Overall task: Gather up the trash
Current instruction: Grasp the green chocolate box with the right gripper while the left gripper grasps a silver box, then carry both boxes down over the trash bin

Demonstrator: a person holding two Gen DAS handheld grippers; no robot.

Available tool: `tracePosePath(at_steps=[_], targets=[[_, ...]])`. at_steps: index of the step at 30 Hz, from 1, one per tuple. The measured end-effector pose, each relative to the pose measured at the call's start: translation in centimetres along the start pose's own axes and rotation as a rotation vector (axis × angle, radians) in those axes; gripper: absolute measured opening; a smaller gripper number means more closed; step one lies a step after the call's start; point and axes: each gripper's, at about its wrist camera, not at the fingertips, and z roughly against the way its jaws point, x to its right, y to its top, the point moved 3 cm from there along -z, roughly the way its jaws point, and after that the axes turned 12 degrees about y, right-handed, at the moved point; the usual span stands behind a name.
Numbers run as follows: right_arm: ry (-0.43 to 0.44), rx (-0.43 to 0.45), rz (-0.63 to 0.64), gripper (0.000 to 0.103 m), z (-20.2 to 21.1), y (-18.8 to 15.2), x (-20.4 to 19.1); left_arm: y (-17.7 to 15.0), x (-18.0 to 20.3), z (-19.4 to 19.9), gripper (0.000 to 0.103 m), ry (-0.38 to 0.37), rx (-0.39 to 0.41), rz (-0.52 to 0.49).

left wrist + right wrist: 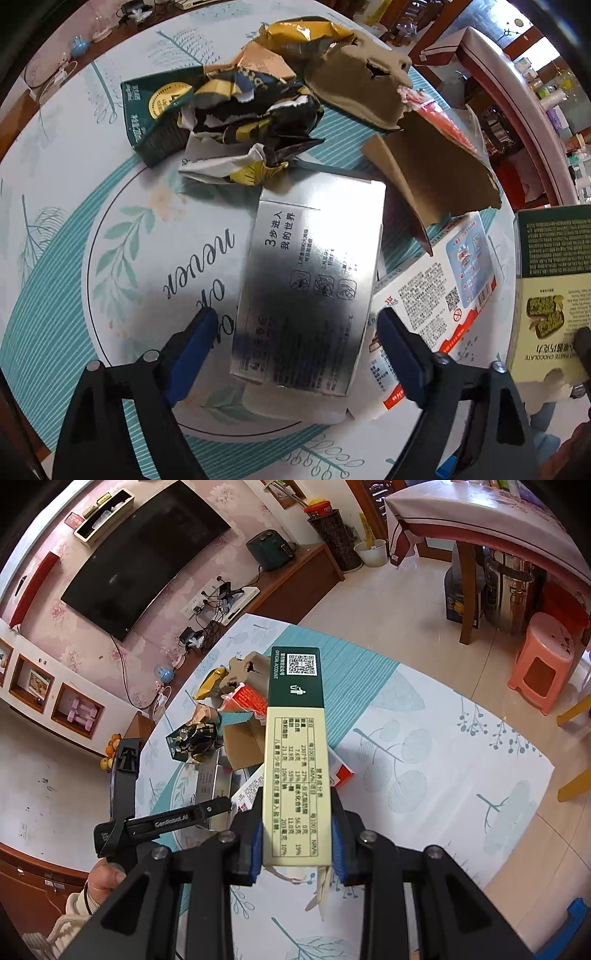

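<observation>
Left gripper (pixel 295 332) fingers wide apart, straddling the flat silver cardboard box (pixel 310 280), untouched: light, slick, crushable; grip its long edges. Right gripper (pixel 297 845) clamps the green-and-cream chocolate carton (pixel 295 753) at 12 o'clock.

room either side of the silver box (pixel 306 280) for fingers, but red/white box (pixel 432 306) crowds its right, wrapper pile (pixel 240 110) + torn cardboard (pixel 436 173) block behind (near tablecloth (pixel 443 775) open).

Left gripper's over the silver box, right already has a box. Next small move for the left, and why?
Probably lower the left gripper a little and close on the silver box. Its fingers stand open on either side of the box's near end without pressing it, and the box lies flat on the table. The right gripper is already shut on the green-and-cream box.
</observation>
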Motion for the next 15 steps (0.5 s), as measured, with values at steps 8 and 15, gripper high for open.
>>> tracePosePath(at_steps=[8, 15], targets=[[0.012, -0.035, 0.003, 0.029, -0.4, -1.2, -0.2, -0.6, 0.0, 1.2, 0.063, -0.013, 0.046, 0.014], [0.033, -0.1, 0.015, 0.029, 0.0, -2.8, -0.7, -3.6, -0.7, 4.8, 0.062, -0.002, 0.076, 0.014]])
